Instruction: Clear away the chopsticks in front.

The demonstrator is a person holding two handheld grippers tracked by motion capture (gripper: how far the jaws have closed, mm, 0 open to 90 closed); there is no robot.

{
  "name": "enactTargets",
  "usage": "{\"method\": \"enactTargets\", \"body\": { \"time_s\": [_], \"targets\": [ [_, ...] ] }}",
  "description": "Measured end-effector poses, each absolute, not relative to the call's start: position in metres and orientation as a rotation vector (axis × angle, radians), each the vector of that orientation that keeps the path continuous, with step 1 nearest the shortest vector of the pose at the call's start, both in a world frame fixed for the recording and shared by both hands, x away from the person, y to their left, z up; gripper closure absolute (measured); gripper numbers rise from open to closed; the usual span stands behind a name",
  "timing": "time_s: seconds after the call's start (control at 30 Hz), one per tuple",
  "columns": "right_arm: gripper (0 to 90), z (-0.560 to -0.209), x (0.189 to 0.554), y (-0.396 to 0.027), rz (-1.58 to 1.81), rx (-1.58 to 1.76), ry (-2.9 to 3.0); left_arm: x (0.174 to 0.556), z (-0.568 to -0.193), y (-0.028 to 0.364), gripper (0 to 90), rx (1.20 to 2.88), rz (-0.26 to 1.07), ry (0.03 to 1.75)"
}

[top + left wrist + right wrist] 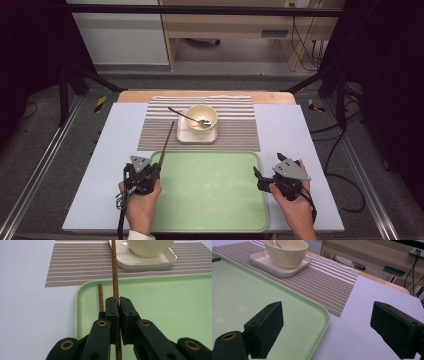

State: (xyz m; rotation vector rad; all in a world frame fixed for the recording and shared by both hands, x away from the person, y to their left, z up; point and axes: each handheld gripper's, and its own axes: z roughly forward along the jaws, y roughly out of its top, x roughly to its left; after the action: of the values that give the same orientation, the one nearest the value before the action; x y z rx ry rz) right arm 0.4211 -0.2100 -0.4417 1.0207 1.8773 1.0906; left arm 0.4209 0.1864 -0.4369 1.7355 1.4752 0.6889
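High view overhead facing forward, gripper views low and close, all sharing green tray [210,192].

You sit at a pale blue table [100,165] on a grey floor [45,150]. Past its far edge stands a wooden desk [225,20] beside a white cabinet [120,40]. Black cables [305,45] hang there. Both sides are dark.
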Motion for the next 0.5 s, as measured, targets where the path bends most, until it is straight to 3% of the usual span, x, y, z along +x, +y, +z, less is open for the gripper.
{"method": "enactTargets", "body": {
  "time_s": [0.5],
  "targets": [
    [11.4, -0.440, 0.420, -0.214, 1.107, 1.037, 1.857, 0.396, -0.441, 0.176, 85.7, 1.654, 0.660, 1.489]
  ]
}}
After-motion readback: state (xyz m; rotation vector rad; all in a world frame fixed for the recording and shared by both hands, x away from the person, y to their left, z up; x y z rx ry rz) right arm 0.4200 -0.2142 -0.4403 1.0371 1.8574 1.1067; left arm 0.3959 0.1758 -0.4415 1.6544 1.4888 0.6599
